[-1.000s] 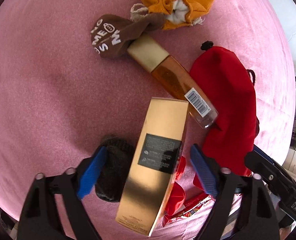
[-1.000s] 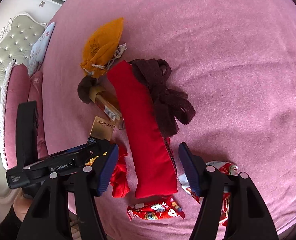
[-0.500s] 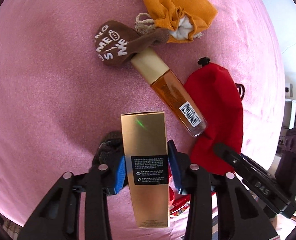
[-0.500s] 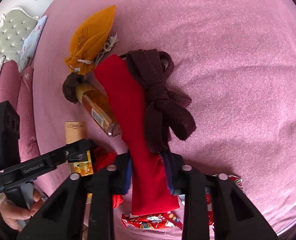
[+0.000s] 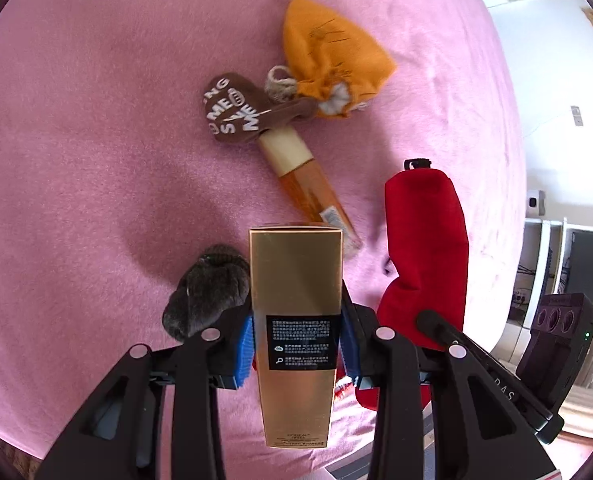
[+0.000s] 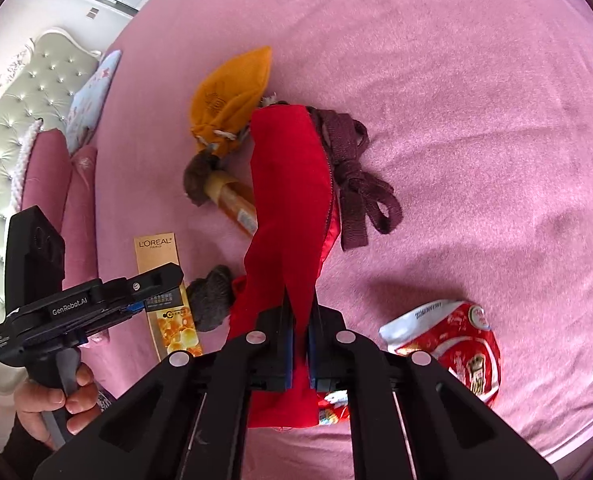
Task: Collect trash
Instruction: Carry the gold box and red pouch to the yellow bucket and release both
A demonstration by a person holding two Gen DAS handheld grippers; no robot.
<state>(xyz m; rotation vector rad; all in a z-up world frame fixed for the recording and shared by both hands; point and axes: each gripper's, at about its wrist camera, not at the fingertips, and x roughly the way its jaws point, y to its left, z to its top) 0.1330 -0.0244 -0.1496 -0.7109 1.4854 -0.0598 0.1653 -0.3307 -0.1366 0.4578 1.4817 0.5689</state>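
My left gripper (image 5: 296, 344) is shut on a gold L'Oreal box (image 5: 296, 312) and holds it lifted above the pink bedspread; it also shows in the right wrist view (image 6: 164, 280). My right gripper (image 6: 299, 344) is shut on a red cloth pouch (image 6: 288, 208), lifted at its near end; the pouch also shows in the left wrist view (image 5: 424, 248). A crumpled red and white snack wrapper (image 6: 452, 340) lies at the right. A smaller red wrapper (image 6: 330, 408) is partly hidden under the pouch.
An amber bottle (image 5: 304, 180) with a brown sock (image 5: 240, 114) on its cap, an orange drawstring bag (image 5: 332, 64), a grey sock ball (image 5: 208, 288) and a maroon ribbon (image 6: 356, 184) lie on the bedspread. A tufted headboard (image 6: 12, 120) and pillows stand at left.
Both grippers have closed: the left on the gold box, the right on the red pouch. Both have then lifted their objects off the bedspread.
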